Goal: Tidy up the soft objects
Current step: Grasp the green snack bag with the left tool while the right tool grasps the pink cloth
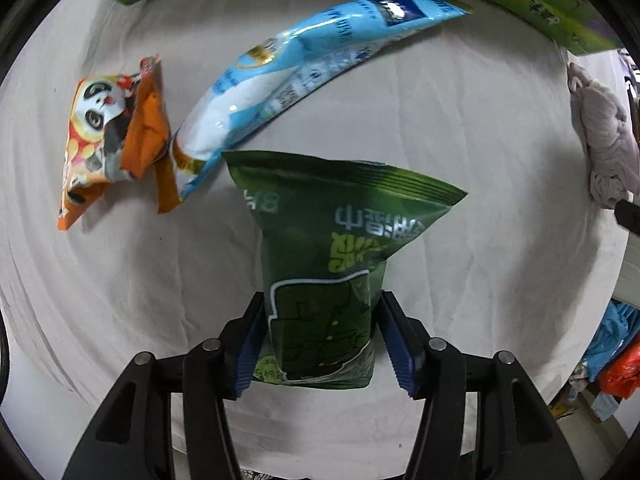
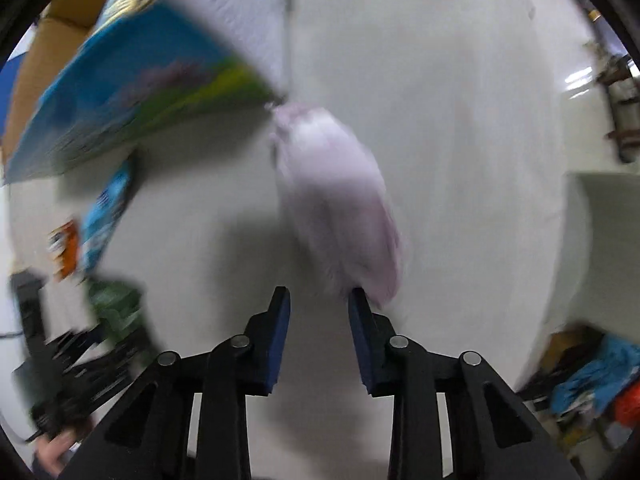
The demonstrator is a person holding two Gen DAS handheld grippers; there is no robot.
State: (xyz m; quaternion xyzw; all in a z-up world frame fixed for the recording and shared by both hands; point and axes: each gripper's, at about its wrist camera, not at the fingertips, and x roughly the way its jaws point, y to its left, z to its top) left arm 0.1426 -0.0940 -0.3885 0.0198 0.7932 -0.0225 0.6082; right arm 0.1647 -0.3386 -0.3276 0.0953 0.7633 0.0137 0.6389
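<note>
My left gripper (image 1: 322, 340) is shut on a dark green snack bag (image 1: 332, 256) and holds it above the white cloth. An orange panda snack bag (image 1: 108, 136) and a long light-blue bag (image 1: 304, 68) lie beyond it on the left. A pale lilac bundled cloth (image 1: 600, 136) lies at the right edge. In the blurred right wrist view my right gripper (image 2: 318, 312) is open and empty, its right fingertip (image 2: 358, 300) just at the near end of the lilac cloth (image 2: 340, 200). The green bag (image 2: 116, 300) and the left gripper show at the far left.
A green and blue printed box (image 1: 540, 4) (image 2: 132, 92) stands along the far edge of the white cloth-covered table (image 1: 460, 140). Blue and orange clutter (image 1: 616, 360) lies off the table's right side. A brown cardboard box (image 2: 76, 4) is behind.
</note>
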